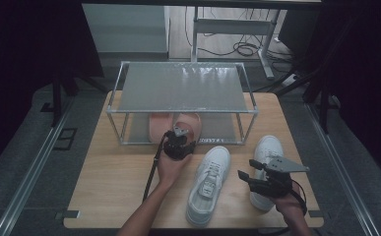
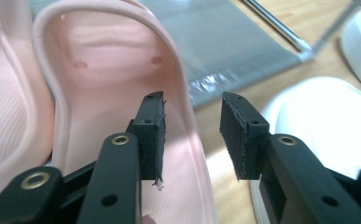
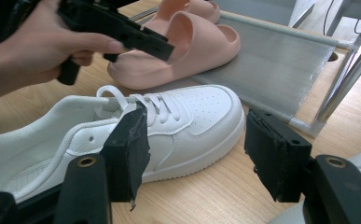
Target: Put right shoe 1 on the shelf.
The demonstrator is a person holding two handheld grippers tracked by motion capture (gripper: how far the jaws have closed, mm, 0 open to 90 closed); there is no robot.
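The pink slipper (image 2: 122, 70) lay on the lower shelf of the rack (image 1: 129, 66), beside its pair. The left tool (image 2: 192, 135) gaped, its jaws straddling the slipper's rim without pressing, apparently after letting go. The right tool (image 3: 197, 149) hovered open in front of the rack, over a white sneaker (image 3: 178, 126), likely next.

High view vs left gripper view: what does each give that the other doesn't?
High view alone: the whole two-tier rack, both white sneakers, the right tool open beside them, and the left tool at the rack's lower shelf.

Left gripper view alone: the left tool's pads apart, straddling the pink slide's side wall without pressing it, and the footbed's texture.

Shared: pink slides on the lower shelf, wooden table, a sneaker toe.
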